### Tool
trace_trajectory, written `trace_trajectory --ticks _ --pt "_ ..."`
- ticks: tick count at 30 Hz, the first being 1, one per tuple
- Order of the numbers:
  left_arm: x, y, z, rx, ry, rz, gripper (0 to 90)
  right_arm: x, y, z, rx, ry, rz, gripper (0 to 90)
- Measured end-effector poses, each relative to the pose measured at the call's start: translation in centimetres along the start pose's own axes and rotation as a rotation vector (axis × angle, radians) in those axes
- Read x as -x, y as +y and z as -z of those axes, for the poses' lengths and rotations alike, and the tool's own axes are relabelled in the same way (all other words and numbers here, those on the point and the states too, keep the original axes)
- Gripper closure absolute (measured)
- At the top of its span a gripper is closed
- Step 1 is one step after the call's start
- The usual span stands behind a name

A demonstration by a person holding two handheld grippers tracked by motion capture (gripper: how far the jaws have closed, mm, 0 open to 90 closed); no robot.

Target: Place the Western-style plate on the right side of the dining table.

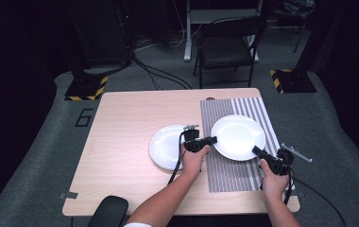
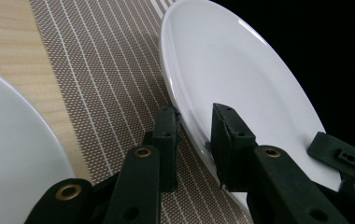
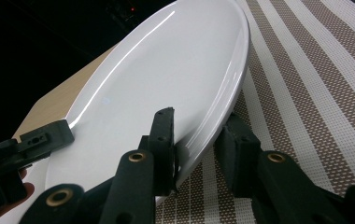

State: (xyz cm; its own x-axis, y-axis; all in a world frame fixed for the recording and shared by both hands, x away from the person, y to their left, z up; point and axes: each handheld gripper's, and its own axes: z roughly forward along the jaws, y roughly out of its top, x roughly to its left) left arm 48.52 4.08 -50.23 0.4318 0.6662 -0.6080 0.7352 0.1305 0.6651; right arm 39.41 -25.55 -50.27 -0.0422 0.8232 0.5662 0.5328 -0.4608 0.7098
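A white plate (image 1: 238, 137) is over the striped placemat (image 1: 229, 175) on the right half of the table, held at two sides. My left gripper (image 1: 214, 140) is shut on its left rim; in the left gripper view the jaws (image 2: 194, 114) straddle the plate's (image 2: 231, 60) edge. My right gripper (image 1: 255, 151) is shut on the near right rim, one jaw on the plate's (image 3: 166, 70) upper face and one beneath, seen in the right gripper view (image 3: 199, 119). A second white plate (image 1: 166, 146) lies on bare wood just left of the mat.
The wooden table (image 1: 121, 123) has free room at its left and back. A black folding chair (image 1: 227, 47) stands beyond the far edge. A black rounded object (image 1: 109, 213) sits at the near left edge. Cables trail from both grippers.
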Motion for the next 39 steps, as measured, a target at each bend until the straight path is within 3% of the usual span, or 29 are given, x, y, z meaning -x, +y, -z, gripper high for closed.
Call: trace_trajectory --ticks 17,35,37,39 --pt "-0.5 -0.3 -1.2 -0.008 0.013 0.021 71.9 0.9 0.0 -1.0 -0.02 -0.018 -0.038 68.6" --pt "-0.8 0.0 -2.2 -0.001 0.024 0.041 72.0 1.4 0.6 -2.0 -0.027 -0.023 -0.028 68.1" --pt "-0.7 -0.1 -2.6 0.001 0.028 0.059 72.0 1.6 0.7 -2.3 -0.031 -0.035 -0.026 67.6" --pt "-0.8 -0.1 -2.7 0.0 0.033 0.049 71.9 1.7 0.7 -2.4 -0.034 -0.039 -0.018 67.4"
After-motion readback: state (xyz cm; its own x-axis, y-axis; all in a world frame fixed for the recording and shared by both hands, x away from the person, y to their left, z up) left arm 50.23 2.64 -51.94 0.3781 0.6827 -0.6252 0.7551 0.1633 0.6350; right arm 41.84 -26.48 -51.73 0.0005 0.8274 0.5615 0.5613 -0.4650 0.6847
